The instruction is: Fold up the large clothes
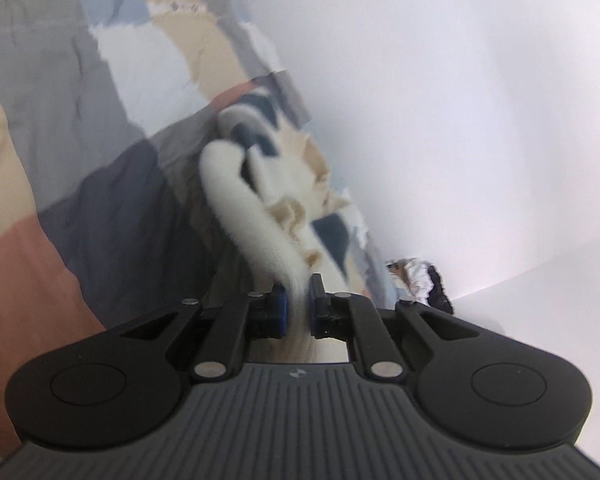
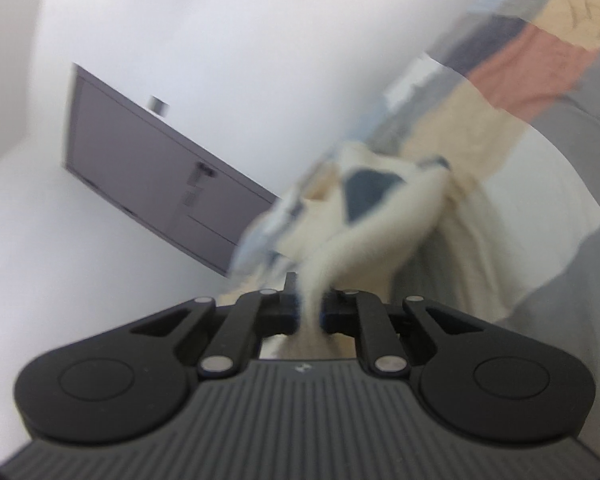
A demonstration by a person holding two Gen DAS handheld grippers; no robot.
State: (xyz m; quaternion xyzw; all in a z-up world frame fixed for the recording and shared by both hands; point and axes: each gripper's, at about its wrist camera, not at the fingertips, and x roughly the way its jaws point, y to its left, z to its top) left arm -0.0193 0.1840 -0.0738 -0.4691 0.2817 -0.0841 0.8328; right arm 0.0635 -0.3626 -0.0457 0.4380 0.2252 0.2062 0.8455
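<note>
1. The left gripper (image 1: 297,304) is clenched on a white fuzzy edge of the sweater (image 1: 236,200); the cloth passes between its two pads.
2. The right gripper (image 2: 310,308) is also clenched, and it pinches a cream fuzzy part of the same sweater (image 2: 364,216).
3. The sweater, white and cream with dark blue patches, is bunched in front of both grippers, over a patchwork bedcover (image 1: 60,120) with grey, beige and pink fields.
4. In the right wrist view a grey door (image 2: 148,168) stands in the white wall (image 2: 220,20).
</note>
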